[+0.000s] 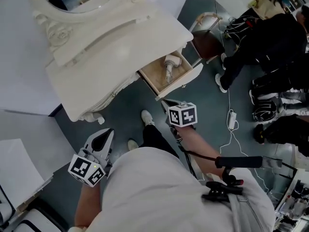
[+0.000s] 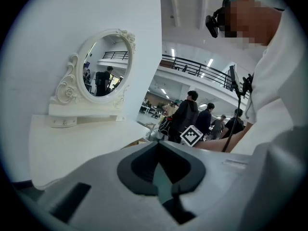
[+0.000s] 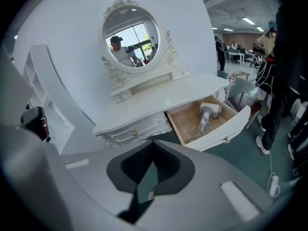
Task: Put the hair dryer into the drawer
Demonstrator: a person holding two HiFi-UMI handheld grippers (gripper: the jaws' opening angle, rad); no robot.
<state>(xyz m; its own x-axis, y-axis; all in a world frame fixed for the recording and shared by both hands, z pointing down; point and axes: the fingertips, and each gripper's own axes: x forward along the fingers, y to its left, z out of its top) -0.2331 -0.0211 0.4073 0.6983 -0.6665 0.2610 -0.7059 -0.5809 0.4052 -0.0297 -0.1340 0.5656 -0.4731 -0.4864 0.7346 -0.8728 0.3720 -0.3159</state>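
The white hair dryer (image 1: 169,66) lies inside the open wooden drawer (image 1: 182,80) of the white dressing table (image 1: 111,42); nothing touches it. From the right gripper view, the hair dryer (image 3: 207,114) rests in the drawer (image 3: 226,129), off to the right and well beyond the jaws. My right gripper (image 1: 166,103) hangs in front of the drawer, clear of it, jaws together and empty. My left gripper (image 1: 104,138) is low at the left, beside the table's front, its jaws also closed on nothing. The fingertips meet in both gripper views (image 2: 159,142) (image 3: 154,142).
An oval mirror (image 3: 131,36) stands on the tabletop. A brown-seated stool (image 1: 207,41) sits right of the drawer. Several people (image 1: 270,47) stand at the right. A white power strip (image 1: 231,120) and cables lie on the green floor. My feet (image 1: 147,117) are below the drawer.
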